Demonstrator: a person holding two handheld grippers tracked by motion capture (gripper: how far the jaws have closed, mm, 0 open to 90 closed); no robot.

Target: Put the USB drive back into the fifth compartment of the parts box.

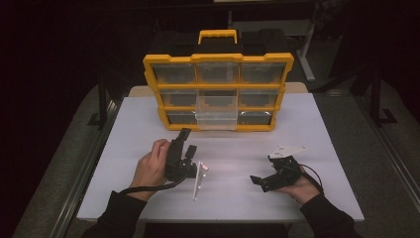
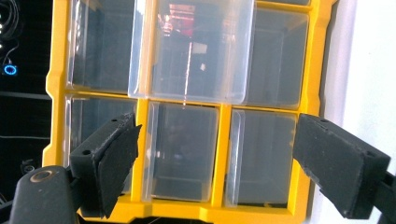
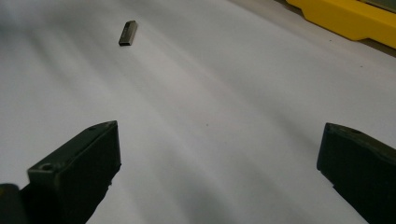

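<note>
Yellow plastic organiser [image 1: 218, 89] with clear drawers stands at the white counter's [image 1: 237, 193] far edge, one clear drawer [image 1: 216, 113] pulled out. Left gripper [image 1: 187, 140] faces it, fingers open, empty. Right gripper [image 1: 257, 181], fingers spread, rests near a small dark metal block [image 3: 128, 32].

Both sleeves [image 1: 121, 218] were dark. Each black gripper [image 1: 179, 154] trailed a black cable [image 1: 143, 188] (the right gripper [image 1: 270, 177] carried a grey three-cornered plate [image 1: 287, 150]). The jaw blocks each showed a small screw hole.
</note>
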